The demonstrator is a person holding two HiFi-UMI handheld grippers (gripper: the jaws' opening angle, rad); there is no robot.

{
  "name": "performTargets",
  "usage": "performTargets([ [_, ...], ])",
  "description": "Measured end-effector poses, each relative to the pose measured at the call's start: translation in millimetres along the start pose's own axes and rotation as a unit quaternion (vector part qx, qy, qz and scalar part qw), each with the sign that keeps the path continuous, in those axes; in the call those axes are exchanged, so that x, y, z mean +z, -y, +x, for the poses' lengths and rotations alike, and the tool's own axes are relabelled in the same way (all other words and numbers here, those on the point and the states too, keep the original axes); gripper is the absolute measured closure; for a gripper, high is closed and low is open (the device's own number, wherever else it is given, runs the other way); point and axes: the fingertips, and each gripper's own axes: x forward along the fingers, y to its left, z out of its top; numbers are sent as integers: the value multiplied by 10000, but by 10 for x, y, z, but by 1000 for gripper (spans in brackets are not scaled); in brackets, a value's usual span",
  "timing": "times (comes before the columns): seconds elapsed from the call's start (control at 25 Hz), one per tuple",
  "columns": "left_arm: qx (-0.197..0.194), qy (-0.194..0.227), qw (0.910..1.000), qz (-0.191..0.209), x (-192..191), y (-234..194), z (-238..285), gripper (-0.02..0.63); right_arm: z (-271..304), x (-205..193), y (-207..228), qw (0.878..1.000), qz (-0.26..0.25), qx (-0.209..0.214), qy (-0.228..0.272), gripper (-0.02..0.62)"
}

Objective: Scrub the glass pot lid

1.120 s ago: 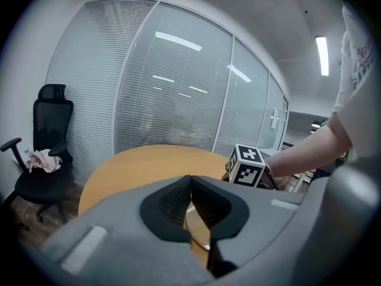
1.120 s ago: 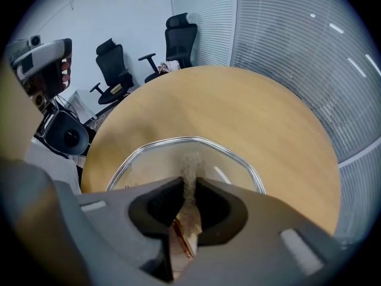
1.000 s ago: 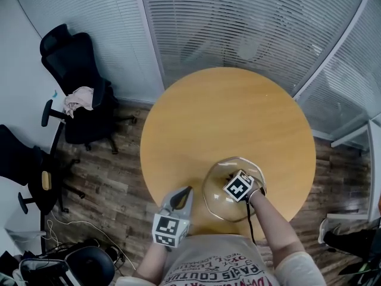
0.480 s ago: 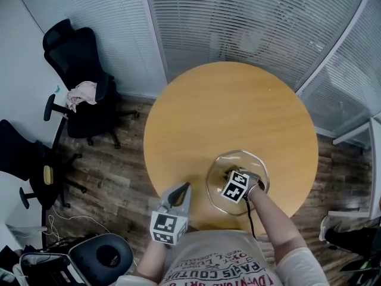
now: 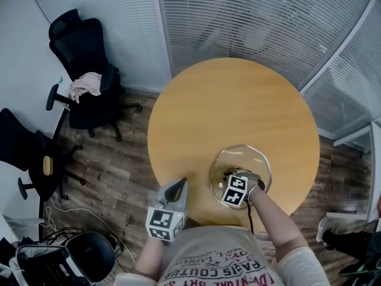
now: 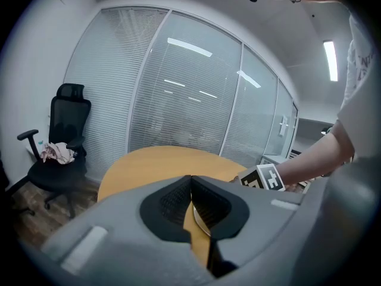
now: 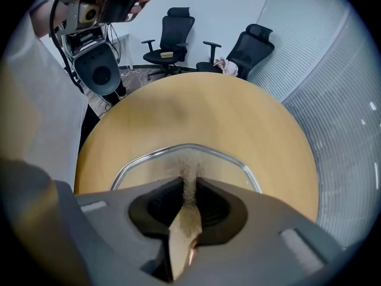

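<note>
Along the far side of the room, a glass wall with white blinds (image 5: 250,16) curves behind the round wooden table (image 5: 232,100) in front of you. Off to your left, two black office chairs (image 5: 83,46) stand on the wood floor, and the farther one has a pale crumpled cloth (image 5: 85,83) on its seat.

The glass pot lid (image 5: 243,158) lies on the table's near right part, close to the edge by your body. Your right gripper (image 5: 231,177) is over the near half of the lid, and its jaws are clamped on a thin, grainy tan pad (image 7: 189,186) that pokes out past the tips and appears to meet the glass.

Your left gripper (image 5: 178,186) is held just off the table's near edge, left of the lid and apart from it. Its jaws are pressed together with nothing between them.
</note>
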Motion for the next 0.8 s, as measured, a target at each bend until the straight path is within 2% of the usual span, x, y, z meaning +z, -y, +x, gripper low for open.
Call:
performTargets([
  [0.8,-307,-98,9995,58,-226,518,48,598,-281,-634,-628,9984,114,230,498,534],
])
